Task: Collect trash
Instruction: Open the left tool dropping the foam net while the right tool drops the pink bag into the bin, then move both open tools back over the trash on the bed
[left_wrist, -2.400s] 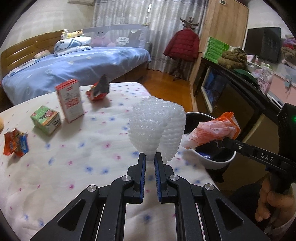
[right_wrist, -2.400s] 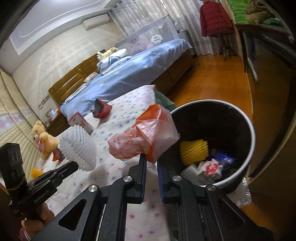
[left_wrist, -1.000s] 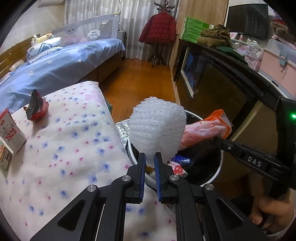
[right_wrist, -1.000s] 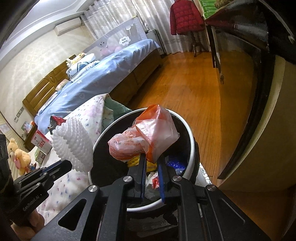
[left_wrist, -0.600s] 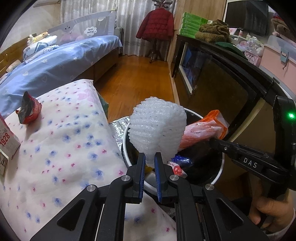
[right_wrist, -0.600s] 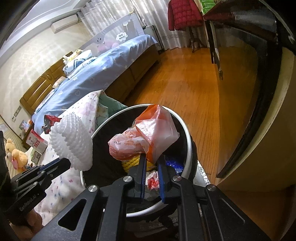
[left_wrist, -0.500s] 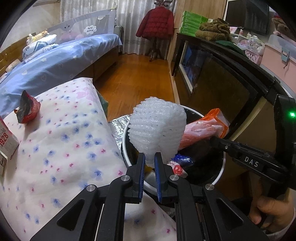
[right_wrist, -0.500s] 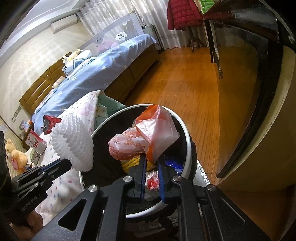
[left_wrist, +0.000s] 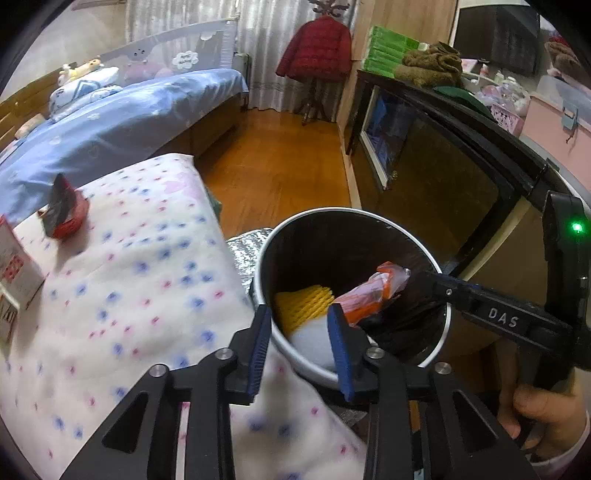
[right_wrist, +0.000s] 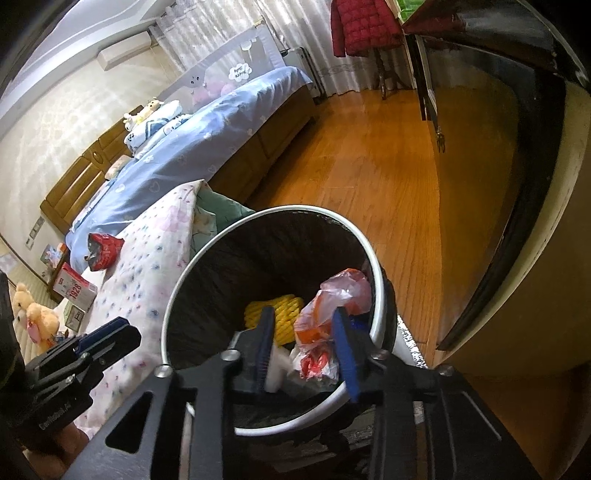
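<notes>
Trash bin: round, pale rim, black liner; stands on the floor against the near corner of the floral-sheeted bed.

Contents: yellow foam net at the bottom; white foam net lying against the near wall below it; orange plastic bag, crumpled, at the right side of the opening, seen between the right gripper's pads but not pressed by them.

Left gripper: poised over the near rim of the bin, jaws opening, blue pads apart, nothing held between them.

Right gripper: poised over the bin mouth, jaws opening, pads clear of the bag. A hand grasps its handle at the lower right of the left wrist view.

Uncollected items on the bed sheet: red snack wrapper toward the far edge; red-and-white carton near the left edge.

Surroundings: blue-covered bed, wooden floor.
</notes>
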